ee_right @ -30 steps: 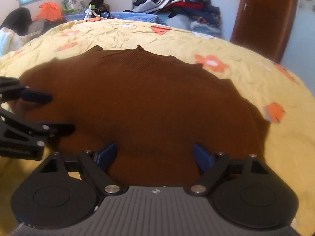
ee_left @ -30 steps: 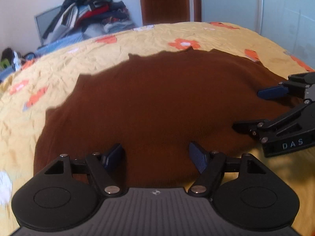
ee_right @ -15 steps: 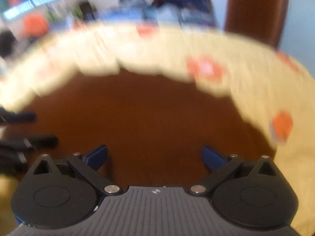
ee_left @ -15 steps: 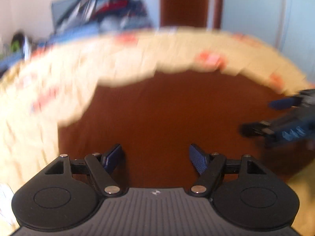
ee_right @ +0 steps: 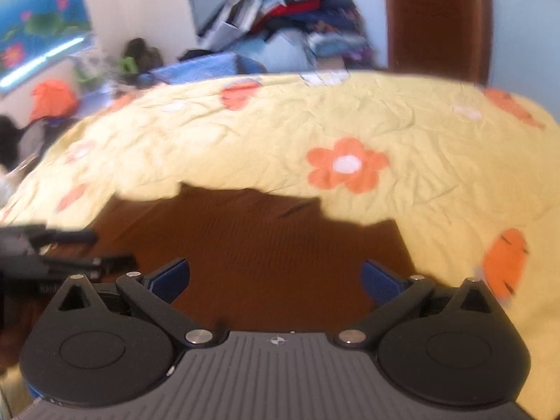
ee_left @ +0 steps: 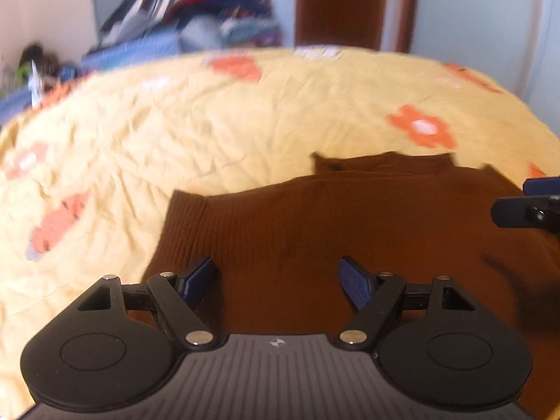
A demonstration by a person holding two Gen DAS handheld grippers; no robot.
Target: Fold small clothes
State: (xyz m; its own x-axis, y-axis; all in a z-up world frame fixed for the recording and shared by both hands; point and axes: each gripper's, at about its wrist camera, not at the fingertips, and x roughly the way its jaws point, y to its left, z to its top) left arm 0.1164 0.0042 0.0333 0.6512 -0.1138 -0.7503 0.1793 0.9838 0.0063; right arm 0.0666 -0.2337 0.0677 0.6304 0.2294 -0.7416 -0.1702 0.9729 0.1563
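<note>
A brown ribbed sweater (ee_left: 332,217) lies flat on the yellow flowered bedspread (ee_left: 140,140), its ribbed edge at the left and a second layer showing along the far side. My left gripper (ee_left: 276,280) hovers over its near part, open, with nothing between the blue pads (ee_left: 196,280). At the right edge of that view my right gripper (ee_left: 532,199) pokes in over the sweater. In the right wrist view the sweater (ee_right: 266,245) fills the middle. My right gripper (ee_right: 276,280) is open wide above it and empty, with the left gripper (ee_right: 70,248) at the far left.
Wrinkled bedspread (ee_right: 350,122) stretches beyond the sweater on the far side and to both sides. A heap of clothes (ee_left: 196,10) is piled against the back wall beside a brown door (ee_left: 339,3). A flower poster (ee_right: 38,17) hangs at the left.
Both views have swung, with blur in between; the sweater now fills less of each and more bedspread shows beyond it. The right jaws stand wider apart than before.
</note>
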